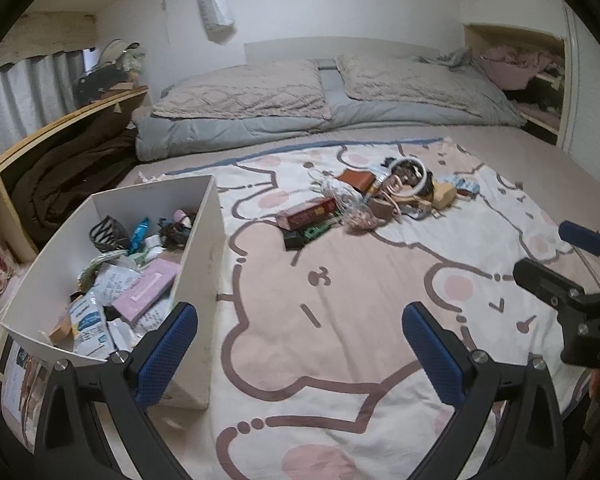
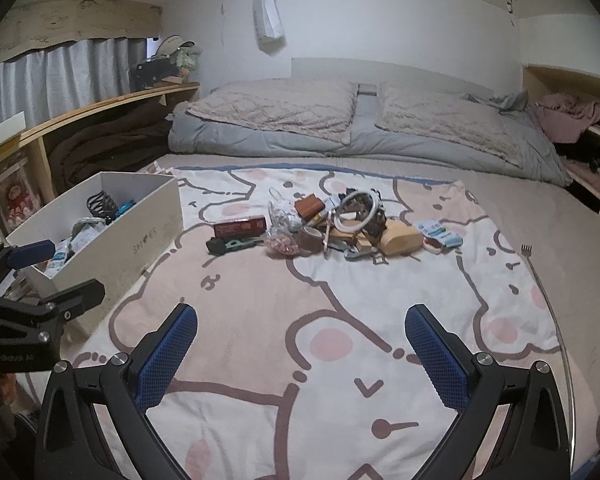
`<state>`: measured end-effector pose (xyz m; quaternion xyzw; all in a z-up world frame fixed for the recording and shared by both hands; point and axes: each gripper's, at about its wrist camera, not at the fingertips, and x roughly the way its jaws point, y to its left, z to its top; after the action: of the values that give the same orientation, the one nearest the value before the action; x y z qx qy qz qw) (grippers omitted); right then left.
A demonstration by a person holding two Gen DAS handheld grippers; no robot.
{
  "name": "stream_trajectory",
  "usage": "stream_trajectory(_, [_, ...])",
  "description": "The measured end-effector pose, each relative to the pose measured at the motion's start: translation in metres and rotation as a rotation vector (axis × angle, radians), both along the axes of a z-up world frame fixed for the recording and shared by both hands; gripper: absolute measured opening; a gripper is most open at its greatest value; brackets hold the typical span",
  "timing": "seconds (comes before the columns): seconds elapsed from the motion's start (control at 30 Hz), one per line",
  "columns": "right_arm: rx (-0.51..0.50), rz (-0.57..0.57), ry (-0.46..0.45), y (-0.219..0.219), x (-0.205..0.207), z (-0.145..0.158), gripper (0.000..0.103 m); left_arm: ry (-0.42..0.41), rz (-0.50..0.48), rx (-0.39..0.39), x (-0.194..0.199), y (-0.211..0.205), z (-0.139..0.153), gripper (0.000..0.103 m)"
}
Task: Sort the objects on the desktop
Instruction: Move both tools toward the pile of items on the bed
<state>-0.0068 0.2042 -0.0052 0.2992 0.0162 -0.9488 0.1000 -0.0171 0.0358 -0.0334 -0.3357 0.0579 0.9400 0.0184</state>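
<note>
Both tools, left (image 1: 300, 348) and right (image 2: 300, 352), gape empty; the tangled pile (image 2: 332, 224) hides its smaller items.

Faint, unreadable handwriting on the white box's (image 2: 140, 240) side; no legible text elsewhere.

- Two grippers: the left gripper (image 1: 300, 340) and the right gripper (image 2: 300, 344), each with two blue-padded fingers standing wide apart with nothing between them
- One white box (image 2: 140, 236), holding a mixed heap too jumbled to count
- One red carton (image 2: 240, 227) on the blanket
- One white ring (image 2: 358, 210) on the loose pile
- One roll of brown tape (image 2: 310, 238)
- One cartoon-print blanket (image 2: 340, 320)
- Two pillows (image 2: 276, 110) at the head of the bed
</note>
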Motion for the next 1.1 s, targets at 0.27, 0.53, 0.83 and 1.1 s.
stream_trajectory(0.27, [-0.028, -0.014, -0.034, 0.022, -0.011, -0.012, 0.103, -0.041, -0.041, 0.009, -0.008, 0.014, -0.012, 0.103])
stream_trajectory(0.53, [0.012, -0.006, -0.056, 0.045, -0.024, -0.017, 0.103, -0.090, -0.070, 0.020, -0.023, 0.027, -0.023, 0.103])
stream_trajectory(0.83, [0.061, 0.080, -0.118, 0.061, -0.050, -0.016, 0.103, -0.123, -0.050, 0.001, -0.049, 0.037, -0.030, 0.103])
stream_trajectory(1.1, [0.103, 0.083, -0.151, 0.083, -0.090, -0.008, 0.103, -0.180, -0.010, 0.029, -0.080, 0.041, -0.038, 0.103])
